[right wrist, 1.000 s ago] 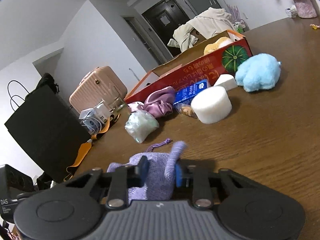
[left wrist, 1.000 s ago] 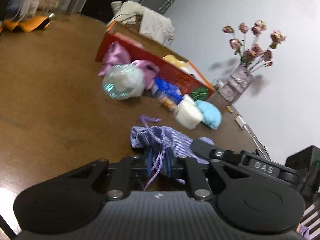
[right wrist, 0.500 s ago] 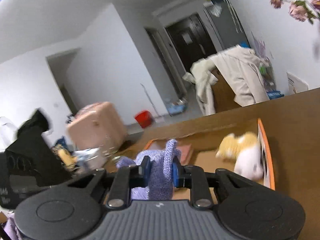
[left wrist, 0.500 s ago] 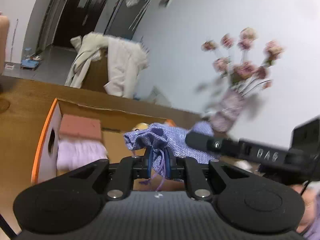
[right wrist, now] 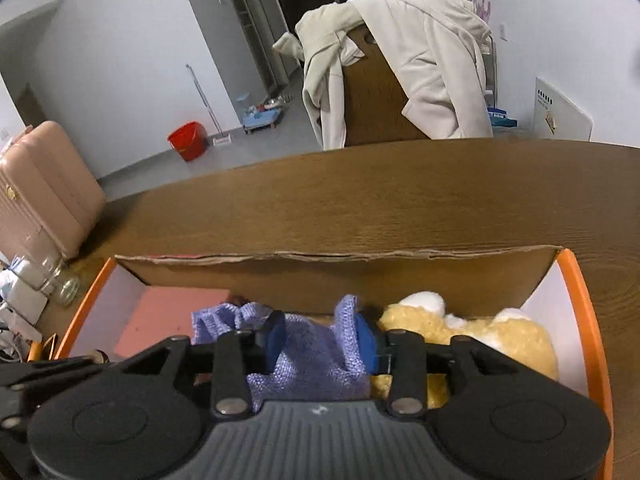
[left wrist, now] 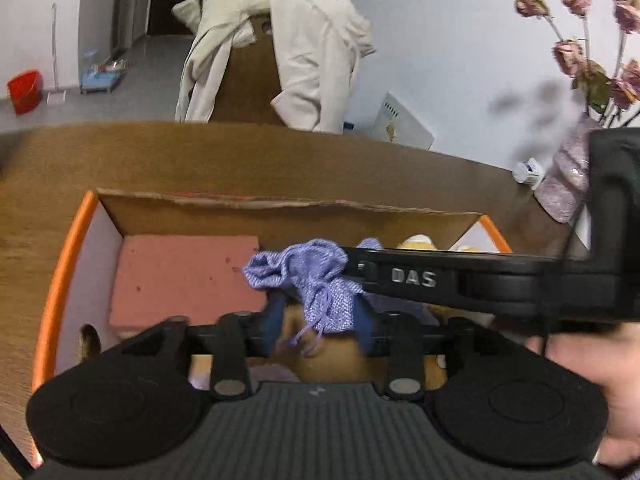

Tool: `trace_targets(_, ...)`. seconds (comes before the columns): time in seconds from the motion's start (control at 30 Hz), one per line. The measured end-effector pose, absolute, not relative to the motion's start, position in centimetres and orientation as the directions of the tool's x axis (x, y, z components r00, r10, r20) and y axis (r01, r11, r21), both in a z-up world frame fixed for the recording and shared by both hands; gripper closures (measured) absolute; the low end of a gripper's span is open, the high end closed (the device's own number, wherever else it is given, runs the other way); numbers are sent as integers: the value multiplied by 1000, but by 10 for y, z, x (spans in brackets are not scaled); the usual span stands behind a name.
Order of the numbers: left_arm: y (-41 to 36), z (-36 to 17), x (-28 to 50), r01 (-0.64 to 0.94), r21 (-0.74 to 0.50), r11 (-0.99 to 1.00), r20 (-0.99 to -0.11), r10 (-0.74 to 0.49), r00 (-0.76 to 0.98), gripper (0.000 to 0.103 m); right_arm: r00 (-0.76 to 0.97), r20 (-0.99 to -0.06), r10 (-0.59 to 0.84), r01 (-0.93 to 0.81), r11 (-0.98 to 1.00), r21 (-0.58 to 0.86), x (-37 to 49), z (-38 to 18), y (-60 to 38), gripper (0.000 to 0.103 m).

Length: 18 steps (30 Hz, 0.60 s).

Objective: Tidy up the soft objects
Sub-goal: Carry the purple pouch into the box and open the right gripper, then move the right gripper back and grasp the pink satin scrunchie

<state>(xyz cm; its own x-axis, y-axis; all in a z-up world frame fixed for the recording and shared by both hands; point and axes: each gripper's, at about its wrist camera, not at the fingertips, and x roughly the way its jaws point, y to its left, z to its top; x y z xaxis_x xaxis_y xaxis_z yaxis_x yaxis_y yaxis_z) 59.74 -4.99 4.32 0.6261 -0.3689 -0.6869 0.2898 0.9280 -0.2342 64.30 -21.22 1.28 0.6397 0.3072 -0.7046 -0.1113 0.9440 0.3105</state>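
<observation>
A lilac knitted drawstring pouch (left wrist: 316, 280) hangs between both grippers over the open cardboard box (left wrist: 280, 206). My left gripper (left wrist: 320, 320) has spread its jaws; the pouch's gathered neck and cord sit loosely between them. My right gripper (right wrist: 322, 340) also has its jaws apart, the pouch body (right wrist: 316, 360) between its blue pads. Inside the box lie a pink foam block (left wrist: 184, 276) at the left and a yellow plush toy (right wrist: 480, 336) at the right.
The box has orange rims (right wrist: 580, 300) and stands on a brown wooden table (right wrist: 400, 200). A chair with a cream coat (right wrist: 420, 68) stands behind the table. A vase of dried roses (left wrist: 576, 168) stands at the right. A pink suitcase (right wrist: 36, 184) and glass jars are at the left.
Both grippers carried the pouch from the table up and over the box. Their jaws have since widened around the pouch, which now hangs lower inside the box.
</observation>
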Motion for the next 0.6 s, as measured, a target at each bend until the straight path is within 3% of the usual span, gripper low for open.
trace_targets(0.03,-49,47,591,295,-209,932,-680,-355,642,60,638,-704,312,-108,941,320,642,13,-212,58)
trace_targets(0.17,-41,72,564,312,-156,937,-656,-335,676,59,645,-680,348,-105,922,372,622,30,-215,30)
trace_targets(0.33,-19,118,512,305,-109,946,-593,-308,744,45,697,-622,357,-147,920,363,567,79,-224,29)
trace_targets(0.47,2,148,454,298,-65,952,-538,-285,794,32,741,-571,354,-192,926,326,499,120,-238,20)
trace_targets(0.6,19,159,384,291,-22,956,-474,-267,839,27,788,-518,334,-224,938,264,419,145,-248,19)
